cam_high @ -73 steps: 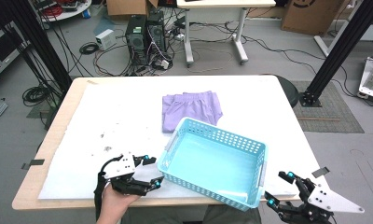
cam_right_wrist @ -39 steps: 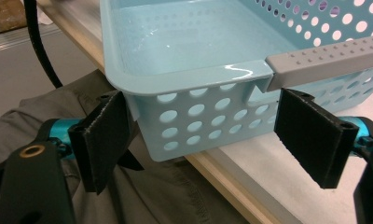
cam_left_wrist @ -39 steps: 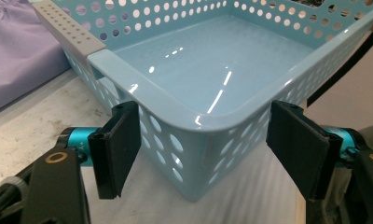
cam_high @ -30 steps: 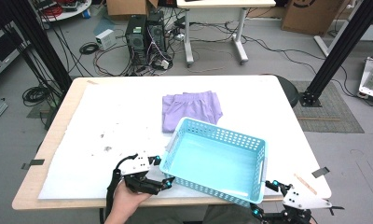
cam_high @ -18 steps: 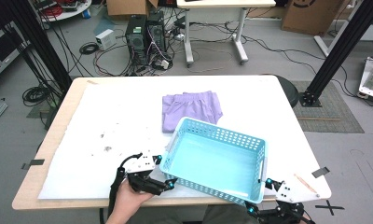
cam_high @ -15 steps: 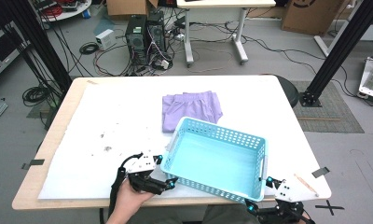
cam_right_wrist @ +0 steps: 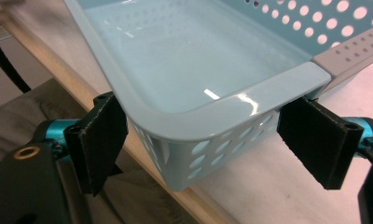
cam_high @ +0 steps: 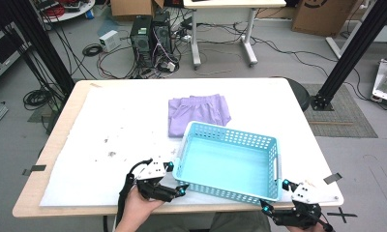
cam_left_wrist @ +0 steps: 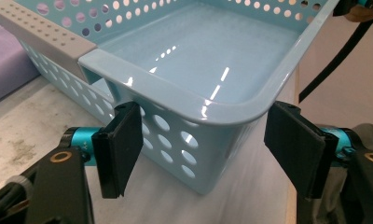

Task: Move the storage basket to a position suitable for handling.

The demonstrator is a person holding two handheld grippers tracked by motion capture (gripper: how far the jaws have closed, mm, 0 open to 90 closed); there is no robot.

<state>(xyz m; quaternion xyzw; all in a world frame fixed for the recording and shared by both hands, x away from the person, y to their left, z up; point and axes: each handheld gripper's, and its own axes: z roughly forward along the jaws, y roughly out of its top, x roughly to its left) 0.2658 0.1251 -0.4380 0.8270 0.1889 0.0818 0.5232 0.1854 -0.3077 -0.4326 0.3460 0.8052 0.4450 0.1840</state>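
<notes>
A light blue perforated basket (cam_high: pixel 259 140) stands empty on the white table cover, near the front edge. My left gripper (cam_high: pixel 175 178) is open at its near left corner; in the left gripper view that corner of the basket (cam_left_wrist: pixel 175 93) sits between the spread jaws of the left gripper (cam_left_wrist: pixel 203 149) without touching the pads. My right gripper (cam_high: pixel 274 195) is open at the near right corner, and the right gripper view has the basket rim (cam_right_wrist: pixel 212 119) between the wide-apart jaws of the right gripper (cam_right_wrist: pixel 203 144). A folded purple cloth (cam_high: pixel 199 113) lies just behind the basket.
The basket has grey handle strips (cam_left_wrist: pixel 44 35) on its short sides. The table's wooden front edge (cam_high: pixel 66 210) runs just below both grippers. Small dark stains (cam_high: pixel 109 153) mark the white cover to the left. Computer towers and cables (cam_high: pixel 150 36) stand on the floor beyond.
My right gripper has come in from the lower right to the basket's near right corner. My left gripper has slid right to the near left corner. The basket has hardly shifted.
</notes>
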